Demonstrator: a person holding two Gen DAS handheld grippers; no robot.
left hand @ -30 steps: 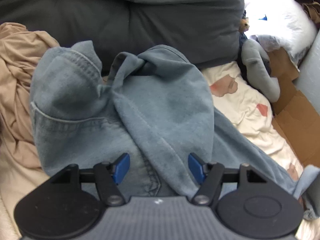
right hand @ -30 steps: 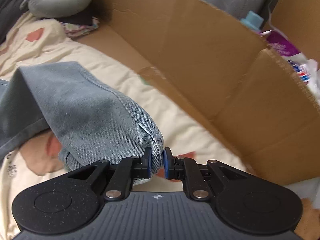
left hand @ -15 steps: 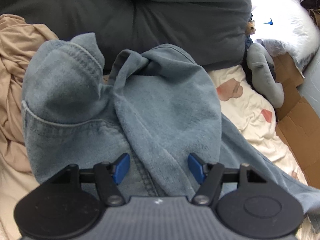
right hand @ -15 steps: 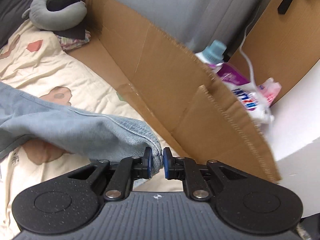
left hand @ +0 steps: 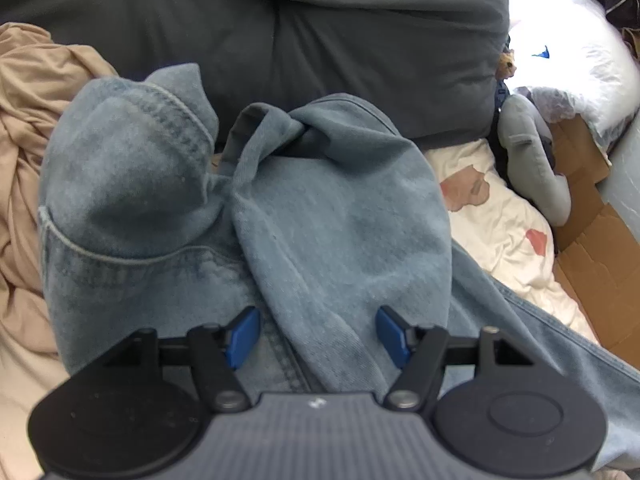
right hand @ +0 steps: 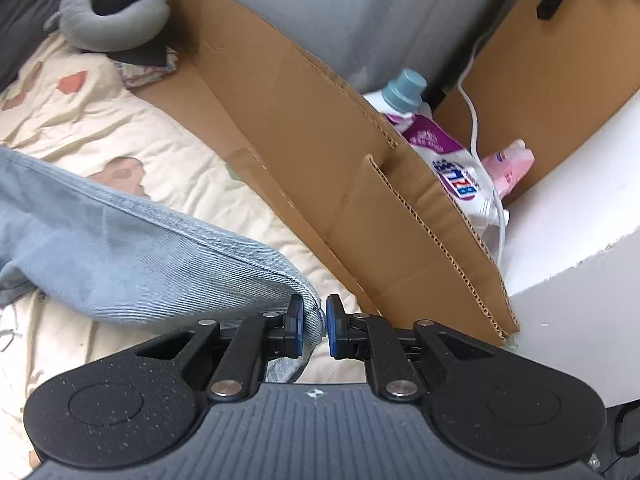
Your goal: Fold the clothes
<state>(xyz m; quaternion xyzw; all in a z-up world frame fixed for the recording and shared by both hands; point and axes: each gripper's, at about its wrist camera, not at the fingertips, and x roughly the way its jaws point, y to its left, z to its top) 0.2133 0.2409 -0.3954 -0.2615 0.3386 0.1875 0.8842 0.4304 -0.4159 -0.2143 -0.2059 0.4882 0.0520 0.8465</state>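
In the left wrist view we see the left claw (left hand: pixel 318 336) at bottom centre with its blue pads (left hand: pixel 242 336) set wide apart, nothing pinched between them. The jeans (left hand: pixel 320 232) fill the middle of that frame, bunched in a heap right ahead of the claw, denim lying between and under the spread fingers. A stitched hem or waistband edge humps up at centre left. One leg trails off to the lower right edge.

Tan cloth (left hand: pixel 24 140) sits crumpled at the left edge, touching the jeans. A dark pillow (left hand: pixel 280 32) spans the top, behind the heap. The cream bedsheet (left hand: pixel 500 232) with red-brown blotches shows at right, and a grey neck pillow (left hand: pixel 532 160) lies just beyond it, next to cardboard (left hand: pixel 592 248) at the right edge.

In the right wrist view we see the right claw (right hand: pixel 312 326) at lower centre, narrowed onto a corner of the jeans (right hand: pixel 120 256); the denim edge is clamped between the pads. The leg stretches from there out to the left edge, raised over the bedsheet (right hand: pixel 160 152). A cardboard flap (right hand: pixel 320 160) runs diagonally through the middle. A bottle (right hand: pixel 432 136) with a teal cap sits behind it at upper right, with a white cable (right hand: pixel 476 128) beside it. The neck pillow (right hand: pixel 112 12) is at upper left.
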